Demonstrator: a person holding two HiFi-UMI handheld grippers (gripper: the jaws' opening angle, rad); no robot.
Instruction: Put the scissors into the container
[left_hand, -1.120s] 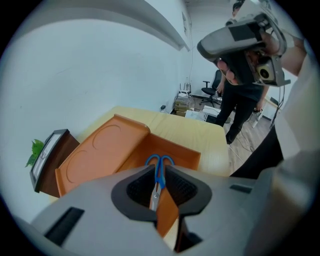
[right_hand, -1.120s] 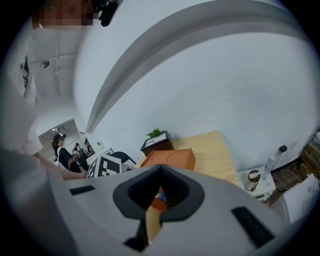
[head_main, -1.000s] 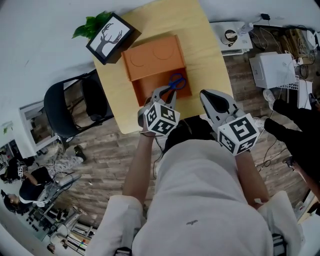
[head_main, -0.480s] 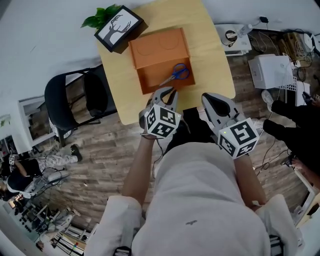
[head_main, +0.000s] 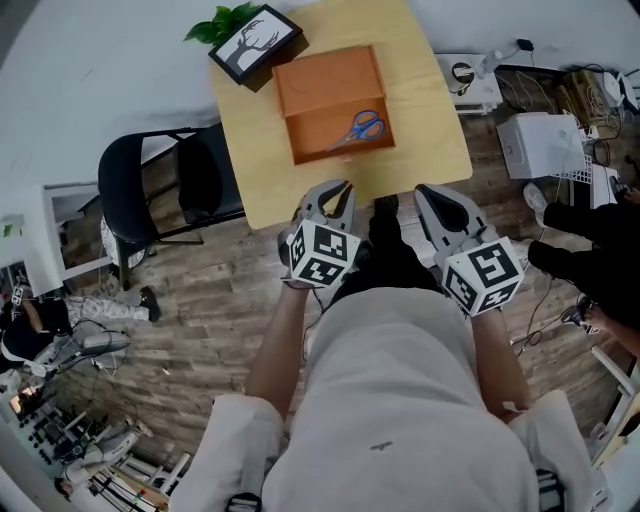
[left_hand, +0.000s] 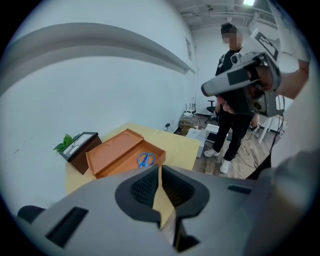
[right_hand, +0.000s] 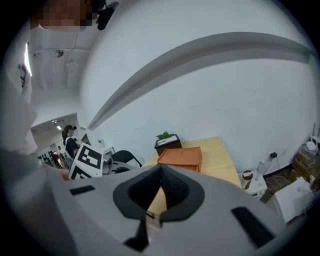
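Scissors (head_main: 358, 128) lie in the container (head_main: 325, 80). Left gripper (head_main: 335, 192) and right gripper (head_main: 440, 205), closed and empty, retreat past the table (head_main: 430, 150) at its near edge; job apparently done.

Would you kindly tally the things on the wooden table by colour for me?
Orange: 1, the container
Blue: 1, the scissors, lying in the container
Black: 1, the framed deer picture
Green: 1, the plant
Total: 4
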